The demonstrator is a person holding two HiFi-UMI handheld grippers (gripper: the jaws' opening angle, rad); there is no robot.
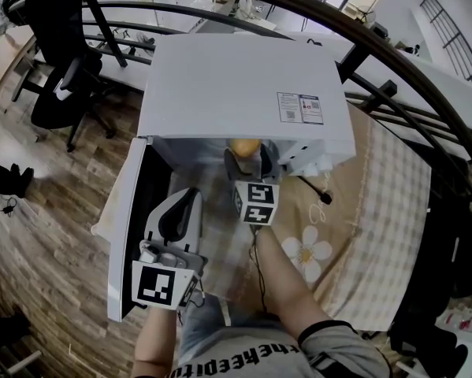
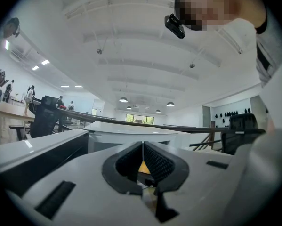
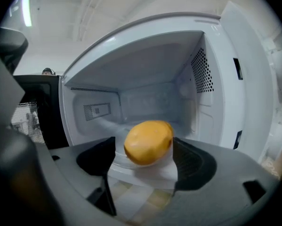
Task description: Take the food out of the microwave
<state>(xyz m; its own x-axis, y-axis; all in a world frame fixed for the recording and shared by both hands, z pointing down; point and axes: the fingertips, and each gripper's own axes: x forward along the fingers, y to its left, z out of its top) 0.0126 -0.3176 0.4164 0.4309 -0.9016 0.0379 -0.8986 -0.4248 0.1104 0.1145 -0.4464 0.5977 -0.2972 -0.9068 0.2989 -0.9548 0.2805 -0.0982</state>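
Note:
The white microwave [image 1: 243,93] stands on a table with its door [image 1: 129,227] swung open to the left. A round yellow food item [image 3: 148,141] sits on a small white dish [image 3: 145,171] right in front of the empty cavity [image 3: 145,93]; in the head view the food [image 1: 245,145] peeks out below the microwave's front edge. My right gripper [image 3: 145,149] is open, its dark pads either side of the dish, seen from above just before the opening [image 1: 247,164]. My left gripper [image 1: 184,203] hangs beside the open door, its jaws [image 2: 142,147] shut on nothing.
A beige checked tablecloth with a flower print [image 1: 377,211] covers the table to the right. A black cable [image 1: 314,189] lies by the microwave's right front. Black office chairs [image 1: 62,93] stand on the wooden floor at left. A black railing [image 1: 362,46] arcs behind.

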